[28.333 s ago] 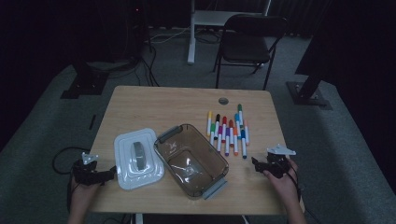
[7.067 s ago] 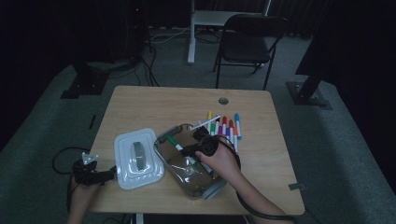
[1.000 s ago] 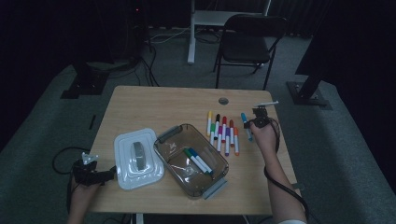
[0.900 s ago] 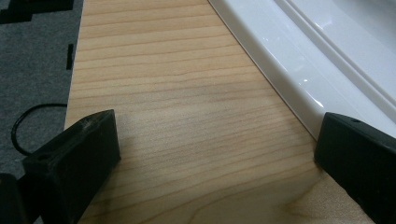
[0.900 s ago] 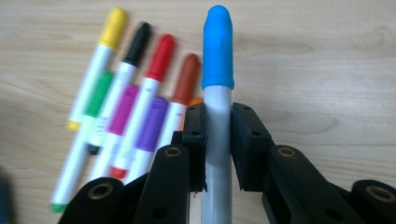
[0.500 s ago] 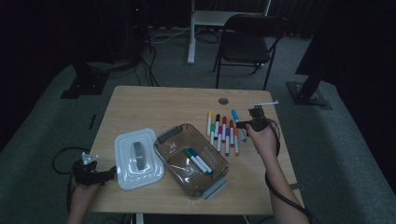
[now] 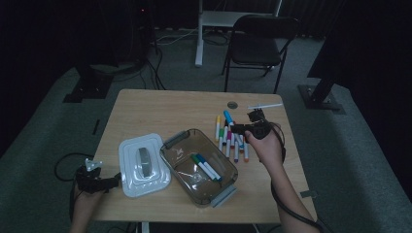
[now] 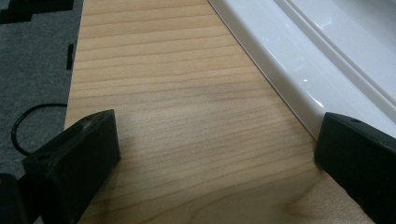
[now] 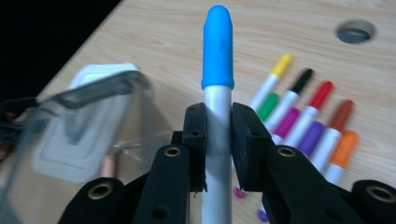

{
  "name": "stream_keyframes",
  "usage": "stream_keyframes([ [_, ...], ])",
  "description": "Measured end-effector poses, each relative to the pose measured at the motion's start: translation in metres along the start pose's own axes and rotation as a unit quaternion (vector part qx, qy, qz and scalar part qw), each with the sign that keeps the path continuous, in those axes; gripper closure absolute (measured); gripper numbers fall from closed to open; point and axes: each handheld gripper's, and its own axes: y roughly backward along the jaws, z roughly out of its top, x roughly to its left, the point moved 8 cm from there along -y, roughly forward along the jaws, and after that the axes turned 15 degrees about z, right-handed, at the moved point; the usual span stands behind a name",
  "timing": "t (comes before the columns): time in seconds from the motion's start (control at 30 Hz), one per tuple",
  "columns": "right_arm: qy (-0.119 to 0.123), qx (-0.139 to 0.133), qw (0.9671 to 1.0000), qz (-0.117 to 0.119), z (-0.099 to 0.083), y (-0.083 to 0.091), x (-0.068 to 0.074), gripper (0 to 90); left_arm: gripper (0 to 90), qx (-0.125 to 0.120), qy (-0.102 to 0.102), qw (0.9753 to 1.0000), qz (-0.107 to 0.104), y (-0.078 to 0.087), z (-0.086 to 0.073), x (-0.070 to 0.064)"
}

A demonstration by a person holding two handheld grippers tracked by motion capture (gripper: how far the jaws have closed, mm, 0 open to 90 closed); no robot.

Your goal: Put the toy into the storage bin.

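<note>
While the right hand-held gripper (image 9: 218, 126) is clamped on a blue-capped marker (image 9: 217, 70), it hangs above the table (image 7: 165, 109), over the row of markers (image 7: 231, 141) lying there. In the right gripper view the white barrel sits squeezed between both jaws, and the blue cap sticks out past their tips. In the high view the same marker (image 7: 228, 117) juts from the right hand-held gripper (image 7: 239, 128) toward the middle of the table, its cap over the far end of the row.

Just left of the row stands a brown-tinted clear box (image 7: 200, 166) with a green marker (image 7: 197, 159) and a blue marker (image 7: 210, 170) lying inside. A white lid (image 7: 144, 164) lies flat on the table, touching or nearly touching the box's left side.

The left hand-held gripper (image 7: 114, 182) rests at the near left corner of the table, its jaws apart with bare wood between them. In the left gripper view one jaw sits just beside the rim of the lid (image 8: 299, 70).
</note>
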Motion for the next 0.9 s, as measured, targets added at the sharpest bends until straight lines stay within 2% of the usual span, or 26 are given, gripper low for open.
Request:
stream_keyframes([
  [0.2, 0.022, 0.012, 0.9988, 0.041, 0.001, -0.008, 0.037, 76.9, 0.6, -0.001, 0.001, 1.0000, 0.000, 0.000, 0.000, 0.000],
  [0.4, 0.040, 0.030, 0.9965, 0.067, -0.003, -0.021, 0.063, 76.9, 0.6, -0.001, 0.001, 1.0000, 0.000, 0.000, 0.000, 0.000],
  [0.53, 0.050, 0.045, 0.9945, 0.081, -0.007, -0.030, 0.074, 76.9, 0.6, 0.000, 0.001, 1.0000, 0.000, 0.000, 0.000, 0.000],
  [0.7, 0.056, 0.072, 0.9899, 0.109, -0.019, -0.053, 0.094, 76.9, 0.6, 0.000, 0.001, 1.0000, 0.000, 0.000, 0.000, 0.000],
  [0.9, 0.058, 0.104, 0.9853, 0.122, -0.032, -0.074, 0.107, 76.9, 0.6, 0.000, 0.001, 1.0000, 0.000, 0.000, 0.000, 0.000],
])
